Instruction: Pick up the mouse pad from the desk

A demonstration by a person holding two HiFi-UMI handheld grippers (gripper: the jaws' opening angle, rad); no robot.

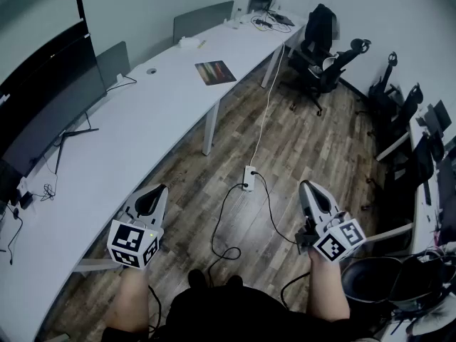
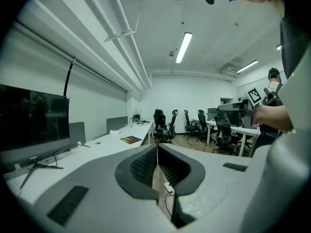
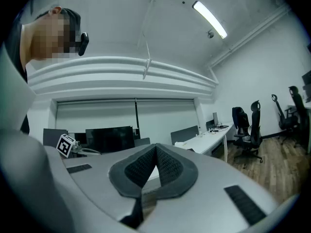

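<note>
Head view: mouse pad (image 1: 215, 72) lies flat on the white desk (image 1: 142, 120), well ahead of both tools. Left gripper (image 1: 158, 189) and right gripper (image 1: 308, 186) hang over the floor (image 1: 313, 141), jaws pressed together, empty. Advice: step closer, spread one gripper's jaws, then come in low at a pad edge.

A power strip (image 1: 249, 179) lies on the wood floor (image 1: 320, 155). A white cable (image 1: 266, 105) runs from it toward the far wall, and black cables (image 1: 226, 252) loop off its near end. A dark monitor (image 1: 43, 98) stands at the left. Black office chairs (image 1: 320, 48) crowd the far right corner. A ceiling light (image 2: 183, 47) is on.
</note>
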